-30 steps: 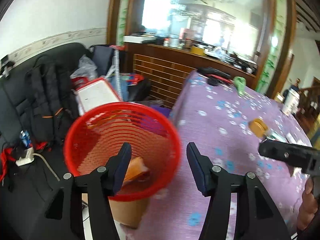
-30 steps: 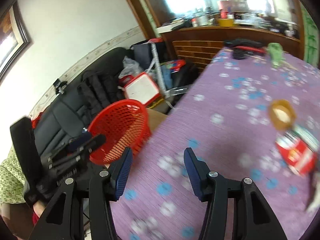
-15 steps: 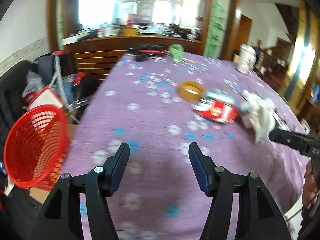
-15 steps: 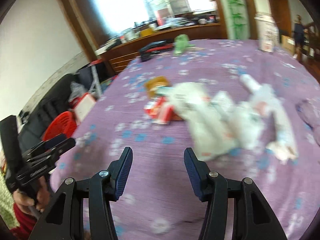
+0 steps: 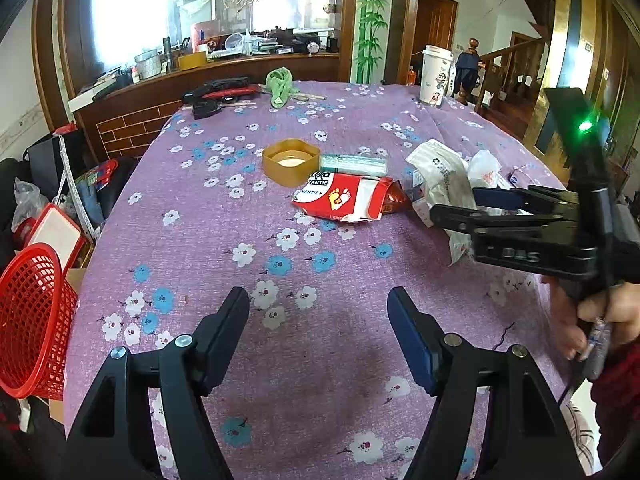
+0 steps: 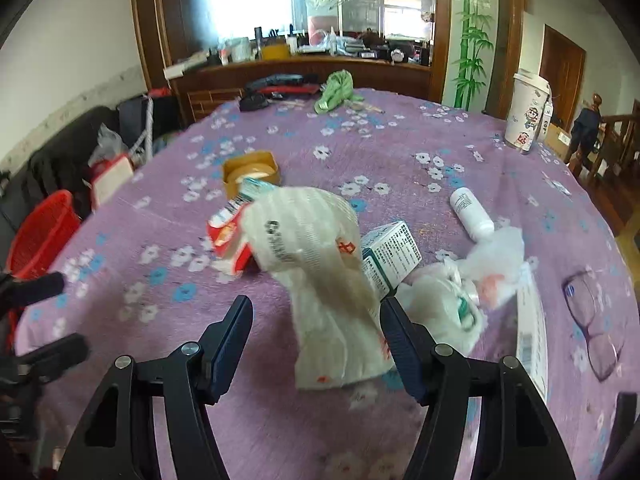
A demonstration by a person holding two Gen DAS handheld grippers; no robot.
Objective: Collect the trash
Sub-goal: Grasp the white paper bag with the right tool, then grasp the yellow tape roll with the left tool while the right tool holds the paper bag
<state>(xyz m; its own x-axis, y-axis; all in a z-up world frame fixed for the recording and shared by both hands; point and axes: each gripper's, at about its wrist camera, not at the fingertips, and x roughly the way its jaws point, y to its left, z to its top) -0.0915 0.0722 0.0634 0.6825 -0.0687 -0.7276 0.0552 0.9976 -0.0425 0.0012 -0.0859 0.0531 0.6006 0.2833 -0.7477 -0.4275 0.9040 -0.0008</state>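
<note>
My right gripper (image 6: pixel 316 344) hangs over a flower-print purple tablecloth (image 6: pixel 400 152) with its jaws spread wide and nothing between the pads, a crumpled white plastic bag (image 6: pixel 320 264) rising just ahead of it. My left gripper (image 5: pixel 318 340) is likewise spread and empty, low over a bare stretch of cloth. The trash lies in a loose cluster mid-table: the bag, a red and white snack wrapper (image 5: pixel 348 198) partly tucked under it, a small teal and white carton (image 6: pixel 390 258) touching its right side, and more crumpled white plastic (image 6: pixel 480 280) beyond that. The red mesh basket (image 5: pixel 34 320) sits off the table's left edge, well apart from the pile.

I judge the bag feather-light, limp and slippery; it will collapse under the pads, so the best hold is the bunched lower fold nearest my fingers, pinched where the film doubles up. The wrapper looks equally thin and may drag along if the bag snags it. The carton seems stiffer and should take a squeeze across its narrow faces.

Motion blur softens the bag's edges in the right wrist view, and its print is mostly unreadable. What lies beneath the bag I cannot tell. A white bottle (image 6: pixel 472 214) and a pair of glasses (image 6: pixel 592 328) lie to the right; whether the bottle counts as trash is unclear. The basket's contents are out of sight.
</note>
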